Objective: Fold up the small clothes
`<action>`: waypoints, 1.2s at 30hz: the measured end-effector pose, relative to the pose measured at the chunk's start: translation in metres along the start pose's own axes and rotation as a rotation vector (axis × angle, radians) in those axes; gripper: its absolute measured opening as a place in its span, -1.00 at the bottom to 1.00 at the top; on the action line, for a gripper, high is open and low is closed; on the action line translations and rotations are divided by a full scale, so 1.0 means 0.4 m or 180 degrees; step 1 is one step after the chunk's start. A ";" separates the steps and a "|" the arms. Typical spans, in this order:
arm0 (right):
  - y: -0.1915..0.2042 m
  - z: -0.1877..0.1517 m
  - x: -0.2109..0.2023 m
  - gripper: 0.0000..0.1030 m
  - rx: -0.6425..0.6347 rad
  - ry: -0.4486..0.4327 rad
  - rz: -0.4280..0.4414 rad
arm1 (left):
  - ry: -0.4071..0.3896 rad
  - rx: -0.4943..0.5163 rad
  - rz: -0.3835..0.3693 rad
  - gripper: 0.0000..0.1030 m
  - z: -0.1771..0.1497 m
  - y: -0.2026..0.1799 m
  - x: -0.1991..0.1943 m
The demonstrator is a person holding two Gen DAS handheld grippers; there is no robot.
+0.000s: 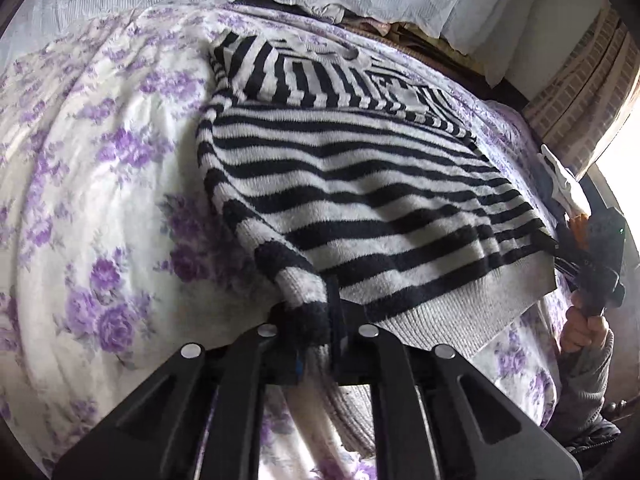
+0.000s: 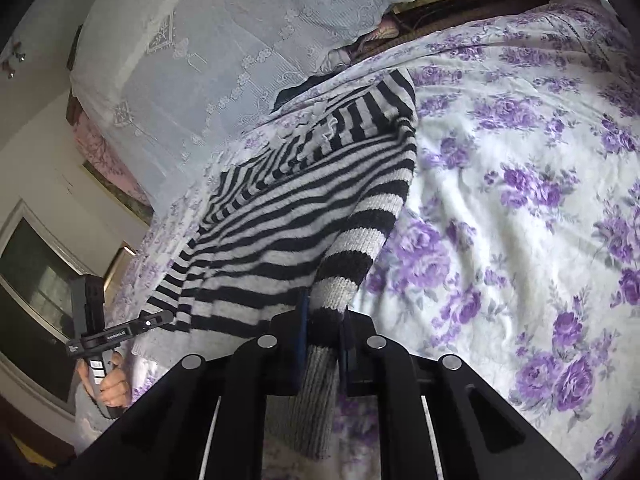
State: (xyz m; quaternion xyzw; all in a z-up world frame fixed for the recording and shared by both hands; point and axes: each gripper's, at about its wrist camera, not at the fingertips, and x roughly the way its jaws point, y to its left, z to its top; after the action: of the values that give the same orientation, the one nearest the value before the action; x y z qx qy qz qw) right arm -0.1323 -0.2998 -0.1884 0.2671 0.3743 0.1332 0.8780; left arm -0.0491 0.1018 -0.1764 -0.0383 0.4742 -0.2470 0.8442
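A black-and-white striped knit sweater (image 1: 360,184) lies spread on a bed with a purple-flowered cover (image 1: 100,200). My left gripper (image 1: 320,332) is shut on the end of one striped sleeve (image 1: 296,280), near its grey cuff. My right gripper (image 2: 324,332) is shut on the other sleeve (image 2: 360,248), whose grey cuff (image 2: 316,392) hangs down between the fingers. The sweater body (image 2: 256,232) stretches away to the left in the right wrist view. Each gripper appears at the edge of the other's view, the right one (image 1: 592,248) and the left one (image 2: 96,320).
A white lace-covered pillow or headboard (image 2: 200,60) stands at the far end of the bed. The flowered cover (image 2: 520,200) spreads wide to the right. A window (image 2: 36,272) and wall lie off the left side.
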 end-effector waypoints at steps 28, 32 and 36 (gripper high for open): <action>0.073 0.228 0.047 -0.76 0.0036 -0.0121 0.0016 | -0.0336 0.0001 0.0080 -0.86 0.226 -0.023 -0.013; 0.080 0.281 0.075 -0.76 0.0066 -0.0151 -0.0011 | -0.0377 -0.0027 0.0109 -0.86 0.277 -0.019 -0.009; 0.083 0.324 0.095 -0.76 0.0102 -0.0177 -0.0005 | -0.0433 -0.0055 0.0131 -0.86 0.322 -0.012 -0.006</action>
State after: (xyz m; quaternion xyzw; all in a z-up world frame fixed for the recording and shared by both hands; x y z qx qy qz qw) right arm -0.0128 -0.3039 -0.1170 0.2845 0.3521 0.1189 0.8837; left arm 0.0538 0.0769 -0.1025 -0.0525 0.4185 -0.2223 0.8790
